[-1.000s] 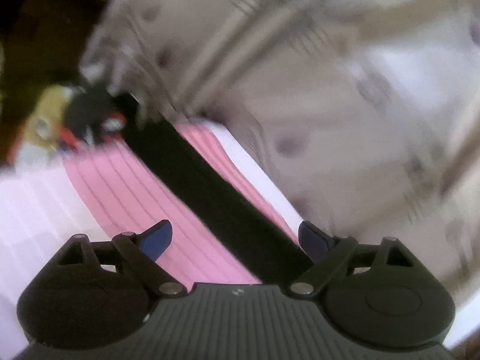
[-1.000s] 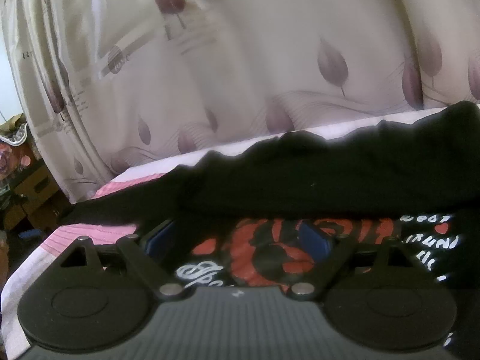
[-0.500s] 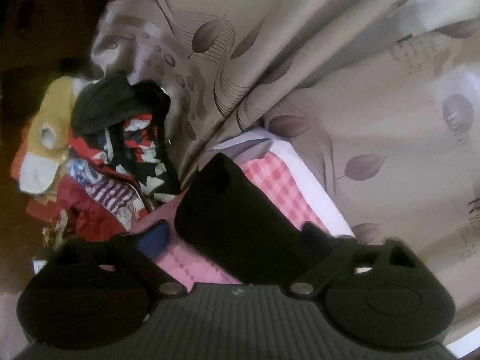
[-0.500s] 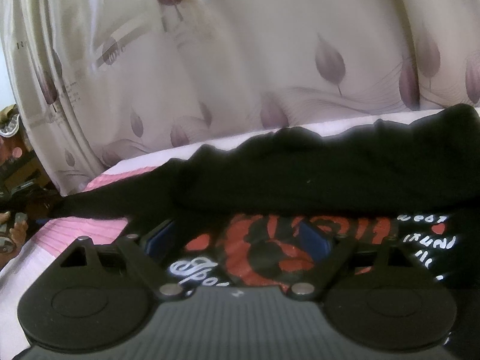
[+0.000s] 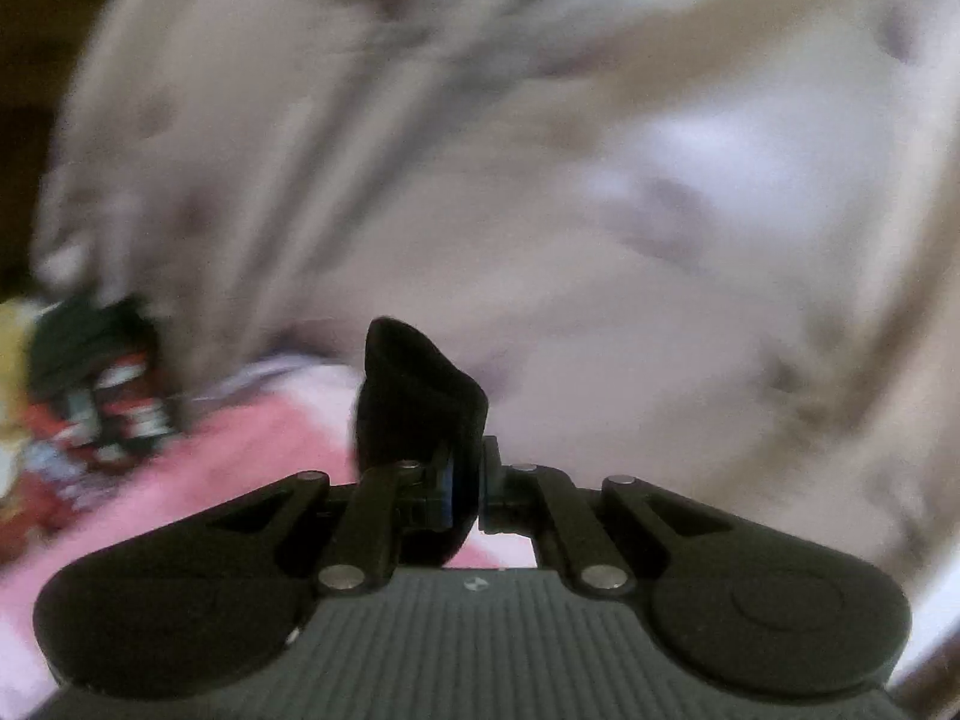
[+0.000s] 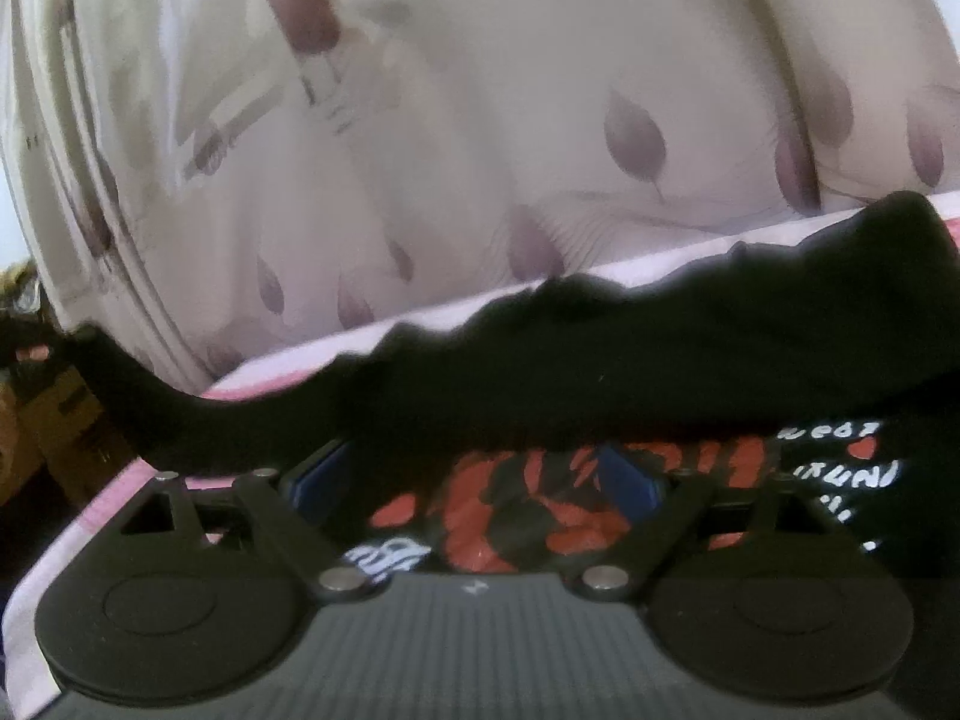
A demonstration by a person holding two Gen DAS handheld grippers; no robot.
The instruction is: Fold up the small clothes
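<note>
My left tool [image 5: 465,483] clenched on black shirt [image 5: 420,396] corner, probably above the bed's [image 5: 252,456] far edge, my right tool [image 6: 474,480] released over its print, curtain [image 6: 480,90] close behind.

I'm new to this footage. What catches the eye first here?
The black shirt with its red-and-white print sprawls across the pink bedsheet, below the open right tool. In the blurred left view, the left tool is shut on a fold of black cloth before the leaf-patterned curtain.
</note>
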